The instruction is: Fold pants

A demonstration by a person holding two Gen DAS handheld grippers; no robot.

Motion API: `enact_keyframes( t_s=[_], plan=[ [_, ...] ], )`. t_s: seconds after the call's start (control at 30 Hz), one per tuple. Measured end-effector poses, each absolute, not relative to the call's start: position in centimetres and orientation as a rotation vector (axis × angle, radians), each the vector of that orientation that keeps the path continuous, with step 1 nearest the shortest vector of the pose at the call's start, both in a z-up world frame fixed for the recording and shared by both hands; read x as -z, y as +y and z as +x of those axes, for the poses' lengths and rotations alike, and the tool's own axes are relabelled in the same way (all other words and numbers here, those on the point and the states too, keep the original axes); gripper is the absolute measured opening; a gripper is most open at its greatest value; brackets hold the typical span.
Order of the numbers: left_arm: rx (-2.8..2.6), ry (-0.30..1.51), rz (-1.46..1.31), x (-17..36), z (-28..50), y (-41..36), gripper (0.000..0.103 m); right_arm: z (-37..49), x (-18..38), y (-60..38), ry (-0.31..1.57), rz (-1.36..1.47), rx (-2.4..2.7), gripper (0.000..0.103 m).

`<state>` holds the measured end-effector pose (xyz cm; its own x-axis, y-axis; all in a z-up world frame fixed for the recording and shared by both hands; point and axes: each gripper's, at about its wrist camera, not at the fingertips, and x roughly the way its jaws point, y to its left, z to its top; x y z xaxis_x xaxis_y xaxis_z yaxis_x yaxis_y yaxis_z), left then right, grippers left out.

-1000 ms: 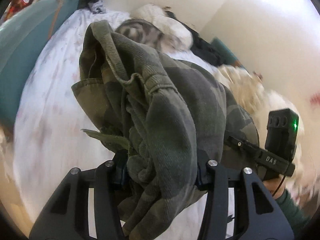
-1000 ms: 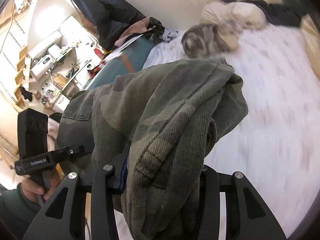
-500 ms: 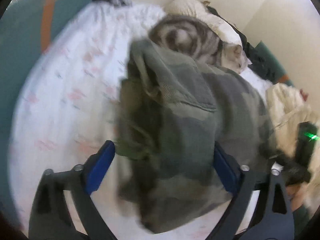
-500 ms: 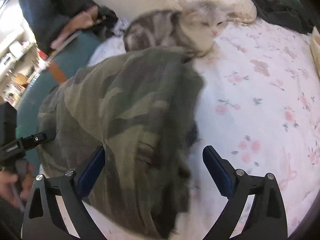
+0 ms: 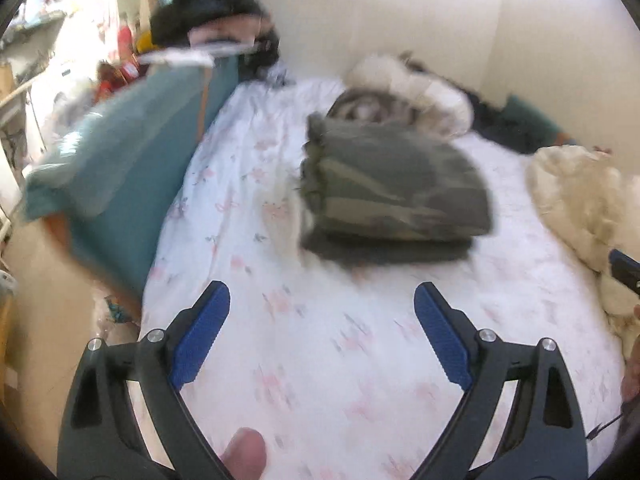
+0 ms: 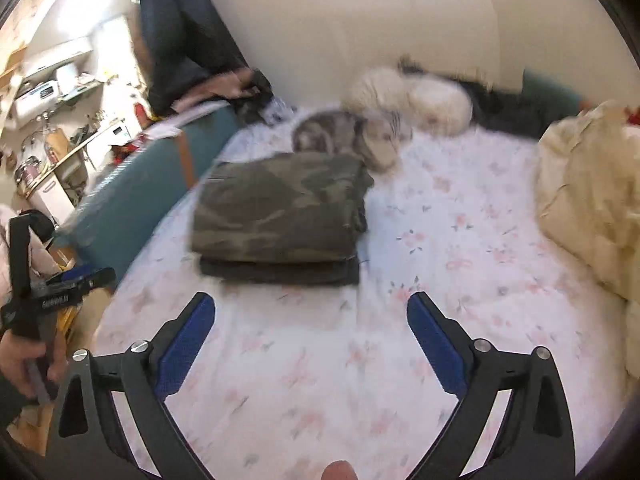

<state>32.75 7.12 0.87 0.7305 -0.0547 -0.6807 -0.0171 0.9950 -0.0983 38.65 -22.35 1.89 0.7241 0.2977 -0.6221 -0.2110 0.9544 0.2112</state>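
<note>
I have let go: the pants [image 6: 280, 216] now lie folded on the bed [image 6: 440, 240], ahead of both empty claws, left [image 5: 322, 312] wide apart, right [image 6: 310, 322] still widening; folding looks done.

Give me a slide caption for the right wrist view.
Folded camouflage pants on floral bed sheet beside a cat.

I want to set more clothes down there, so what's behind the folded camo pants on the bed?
Right behind the camo pants lies a grey tabby cat, close against their far edge, with a cream cushion beyond it. The pants cover the cat's lower body, so touching can't be confirmed.
</note>
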Motion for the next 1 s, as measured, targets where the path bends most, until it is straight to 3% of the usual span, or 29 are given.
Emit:
enact_keyframes(
  t_s=[0.1,0.2,0.43,0.67,1.0],
  plan=[
    [0.034,0.665,-0.069,-3.5,24.6,4.5,0.093,32.0,-3.3,-20.7,0.689,0.127,-0.246,0.103],
    [0.072,0.681,-0.12,-5.1,20.3,3.8,0.103,26.9,-4.0,-20.2,0.693,0.166,-0.207,0.103],
    [0.009,0.642,-0.118,-6.9,9.7,3.9,0.103,16.5,-5.2,-18.4,0.643,0.149,-0.156,0.103],
    [-0.044,0.623,-0.068,-4.7,4.5,4.2,0.103,10.0,-3.8,-17.0,0.589,0.139,-0.148,0.103],
    [-0.025,0.551,0.012,-4.1,2.9,2.3,0.103,8.8,-1.8,-15.6,0.588,0.129,-0.108,0.103]
  ],
)
